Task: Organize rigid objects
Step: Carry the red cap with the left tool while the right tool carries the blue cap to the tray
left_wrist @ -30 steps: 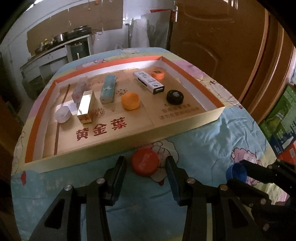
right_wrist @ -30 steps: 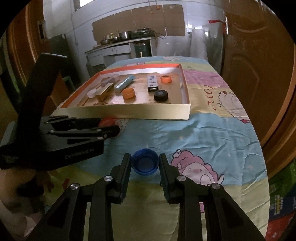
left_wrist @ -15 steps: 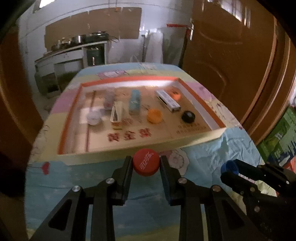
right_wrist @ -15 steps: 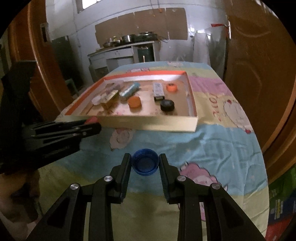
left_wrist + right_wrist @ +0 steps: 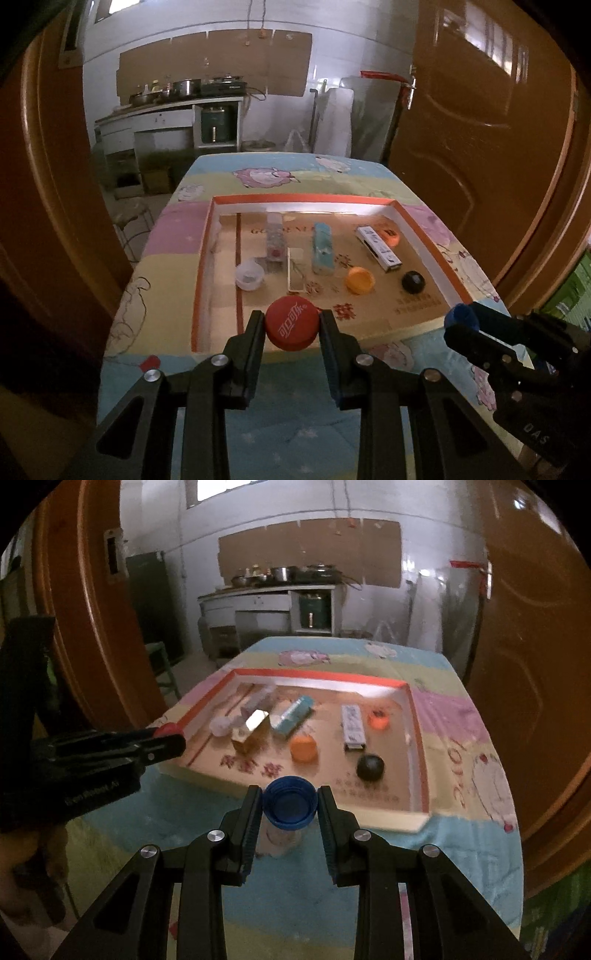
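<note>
Left gripper (image 5: 292, 328): my fingers pinch the red cap (image 5: 291, 323) from both sides, low centre of the left view; the jaws closed in on it within the last second and now press its rim. In the right view this same gripper (image 5: 173, 740) reaches in from the left edge with a sliver of red at its tip.
Right gripper (image 5: 290, 806): pressed onto the blue cap (image 5: 290, 804), open side up, low centre of the right view. In the left view it (image 5: 458, 321) shows at the right edge with the blue cap (image 5: 461, 316) at its tip.
Tray (image 5: 201, 266): shallow box with an orange rim, mid-frame on the patterned cloth (image 5: 166, 273), beyond both caps.
Inside the tray, left view: white cap (image 5: 249, 275) at the left; gold box (image 5: 296, 271) just right of it; clear small box (image 5: 275, 242) behind them; teal box (image 5: 322, 249) in the middle; orange cap (image 5: 359, 280) right of centre; white stick-shaped box (image 5: 378, 248) further right; small orange cap (image 5: 390, 236) beside its far end; black cap (image 5: 413, 281) nearest the right wall.
Red cap's place: held clear of the cloth, seen over the tray's near wall.
Blue cap's place: held above the cloth, in front of the tray's near wall.
Backdrop: brown door (image 5: 476, 147) at the right, kitchen counter (image 5: 166, 110) upper left.
</note>
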`<state>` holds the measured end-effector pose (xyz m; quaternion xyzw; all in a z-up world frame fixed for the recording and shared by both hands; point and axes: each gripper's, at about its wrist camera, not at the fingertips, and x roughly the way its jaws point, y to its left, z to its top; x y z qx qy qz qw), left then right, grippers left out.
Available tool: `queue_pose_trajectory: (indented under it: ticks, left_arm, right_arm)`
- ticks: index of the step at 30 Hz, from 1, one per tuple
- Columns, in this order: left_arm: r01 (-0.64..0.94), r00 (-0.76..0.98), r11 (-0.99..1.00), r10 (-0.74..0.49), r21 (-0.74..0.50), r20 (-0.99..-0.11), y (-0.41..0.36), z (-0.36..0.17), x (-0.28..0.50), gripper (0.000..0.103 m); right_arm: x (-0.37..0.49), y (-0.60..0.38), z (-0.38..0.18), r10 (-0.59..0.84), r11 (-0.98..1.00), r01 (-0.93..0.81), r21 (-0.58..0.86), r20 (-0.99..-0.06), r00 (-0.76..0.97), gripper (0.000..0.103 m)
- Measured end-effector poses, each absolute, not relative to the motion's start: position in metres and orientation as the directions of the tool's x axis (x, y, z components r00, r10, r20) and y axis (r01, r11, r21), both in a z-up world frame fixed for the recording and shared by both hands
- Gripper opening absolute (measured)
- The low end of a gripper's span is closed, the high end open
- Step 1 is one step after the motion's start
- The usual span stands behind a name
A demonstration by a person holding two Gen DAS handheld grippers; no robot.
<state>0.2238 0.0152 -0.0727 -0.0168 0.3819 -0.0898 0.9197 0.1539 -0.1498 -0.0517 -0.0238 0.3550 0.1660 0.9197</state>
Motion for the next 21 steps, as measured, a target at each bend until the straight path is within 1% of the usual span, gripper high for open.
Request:
queue_pose_trajectory:
  ticks: [9,21]
  left_arm:
    - [0.095,0.686,0.988,-0.156,-0.126,-0.711,0.040,-0.078,0.254,0.030]
    - [0.077,0.651,0.988,-0.150,-0.132,-0.744,0.050,-0.100,0.283,0.030]
  right_arm:
    - [0.190,-0.126,-0.053,0.322,0.926,-0.371,0.077,-0.673,0.666,0.031]
    - [0.228,-0.098,-0.075,0.337,0.906,-0.419,0.063,-0.707,0.622,0.031]
